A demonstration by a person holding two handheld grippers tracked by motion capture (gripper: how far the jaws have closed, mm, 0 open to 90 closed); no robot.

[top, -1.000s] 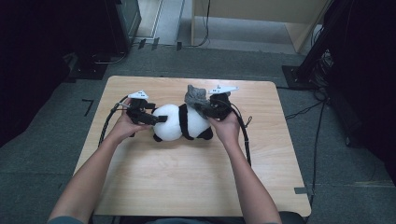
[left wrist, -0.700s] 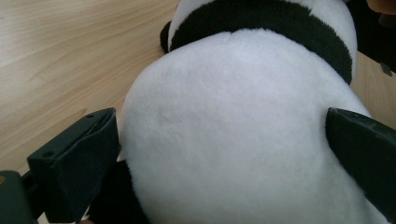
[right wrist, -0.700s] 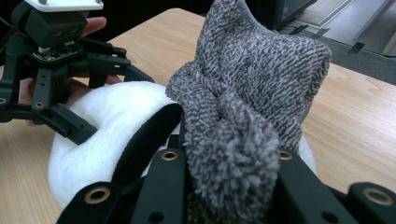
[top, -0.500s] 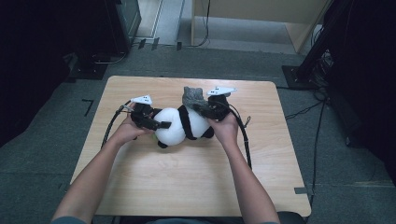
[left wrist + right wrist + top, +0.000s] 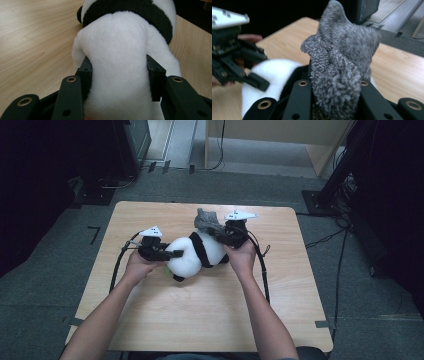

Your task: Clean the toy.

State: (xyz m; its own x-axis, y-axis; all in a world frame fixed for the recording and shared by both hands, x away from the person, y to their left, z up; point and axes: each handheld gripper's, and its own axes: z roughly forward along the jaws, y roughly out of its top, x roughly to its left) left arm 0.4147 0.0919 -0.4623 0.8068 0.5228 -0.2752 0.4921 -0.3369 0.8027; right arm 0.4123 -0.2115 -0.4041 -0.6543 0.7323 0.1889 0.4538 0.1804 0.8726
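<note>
Nearest you, your forearms run up from six o'clock and converge over the middle of the bench [image 5: 150, 320]. Your left tool [image 5: 167, 254] sits at about nine o'clock of the plush panda [image 5: 192, 255], pointing toward three; its jaws have just been closing, and in the left gripper view the pads now press into the white plush on both sides, pinching the panda [image 5: 117, 62] at its pale end. Your left wrist lies low and nearly level with the bench.

The panda lies near the bench's centre with its long axis running from roughly eight o'clock up to two, the black band across its middle. Its far end rises toward your right hand.

Your right tool [image 5: 222, 234] is at about two o'clock of the panda, jaws drawn in tight on the grey sock [image 5: 342, 65], which stands bunched between them in the right gripper view. In the high view the sock [image 5: 206, 220] juts toward twelve, just past the panda's upper end.

I judge the next move turns on that line: sock and panda's upper end already meet, so your right hand is the nearer one to work the sock, while your left steadies the far-left end.
</note>
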